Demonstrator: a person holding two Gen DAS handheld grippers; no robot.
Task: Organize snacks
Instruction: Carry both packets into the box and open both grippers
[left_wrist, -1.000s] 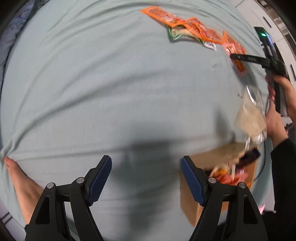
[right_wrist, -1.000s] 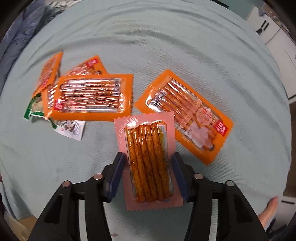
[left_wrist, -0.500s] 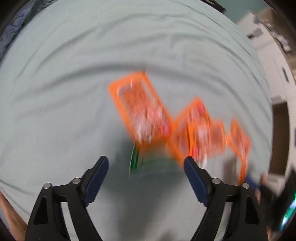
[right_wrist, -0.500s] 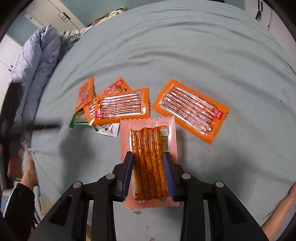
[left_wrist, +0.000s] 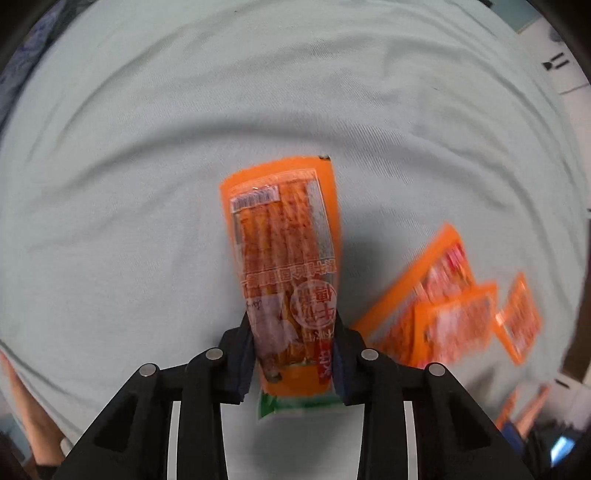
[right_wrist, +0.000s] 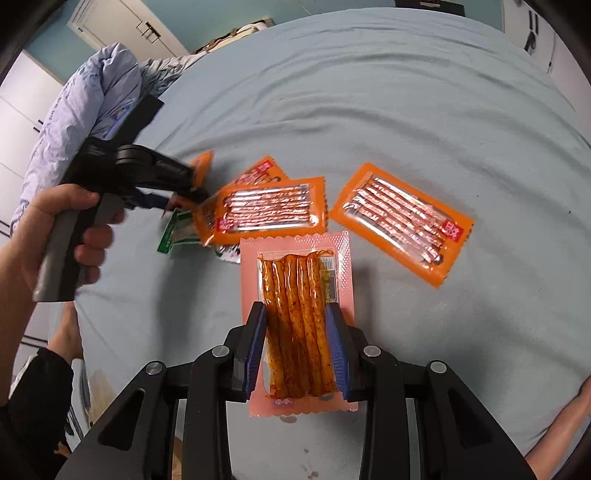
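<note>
In the left wrist view my left gripper (left_wrist: 293, 347) is shut on an orange snack packet (left_wrist: 284, 254), with a green packet's edge (left_wrist: 299, 404) beneath it. Several more orange packets (left_wrist: 454, 306) lie blurred to the right. In the right wrist view my right gripper (right_wrist: 297, 343) is shut on a pink packet of spicy sticks (right_wrist: 297, 295) and holds it above the bed. Beyond it lie orange packets (right_wrist: 266, 208) (right_wrist: 400, 221) and a green packet (right_wrist: 175, 232). The left gripper (right_wrist: 177, 188) shows there at the left edge of the pile.
Everything lies on a pale blue-green bed sheet (right_wrist: 369, 92). A rumpled light blue quilt (right_wrist: 85, 107) is at the far left. Bare feet show at the sheet's edges (right_wrist: 554, 435) (left_wrist: 26, 402). A cardboard box edge (right_wrist: 99, 387) peeks at the lower left.
My left gripper swung from open over bare sheet to the snack pile and closed on an orange packet. My right gripper closed on the pink packet and lifted it away from the pile.
</note>
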